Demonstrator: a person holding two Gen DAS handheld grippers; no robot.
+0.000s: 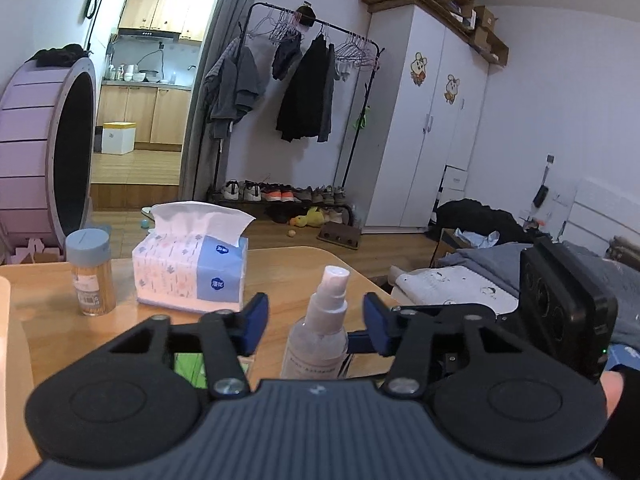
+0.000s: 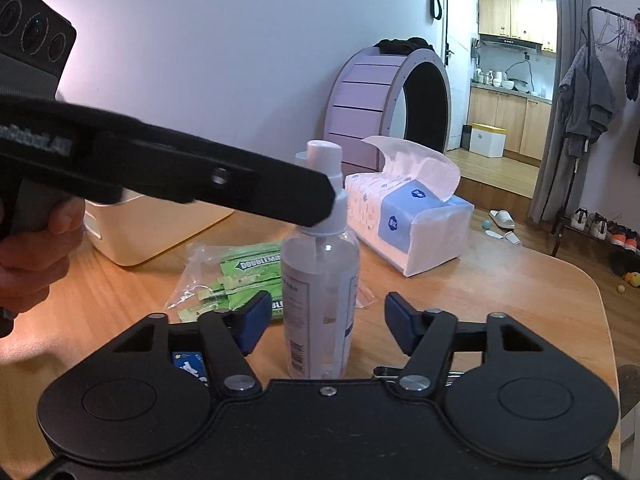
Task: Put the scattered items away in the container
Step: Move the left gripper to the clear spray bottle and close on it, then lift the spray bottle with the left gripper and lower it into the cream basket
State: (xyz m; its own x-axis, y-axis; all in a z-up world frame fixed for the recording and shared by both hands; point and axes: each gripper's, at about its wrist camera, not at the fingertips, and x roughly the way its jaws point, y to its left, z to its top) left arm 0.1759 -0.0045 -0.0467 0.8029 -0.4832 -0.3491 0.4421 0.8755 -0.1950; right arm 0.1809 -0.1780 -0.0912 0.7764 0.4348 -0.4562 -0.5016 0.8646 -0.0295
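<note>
A clear spray bottle with a white nozzle stands upright on the wooden table. My left gripper straddles its shoulder, with a gap between each blue pad and the bottle. In the right wrist view the left gripper's near finger crosses in front of the bottle's neck. My right gripper straddles the bottle's lower body from another side, and its pads stand clear of the bottle too. The cream container sits behind, at the left.
A tissue pack and a toothpick jar stand further back on the table. Green gum packets in a clear bag lie left of the bottle. The table's rounded edge is close on the right.
</note>
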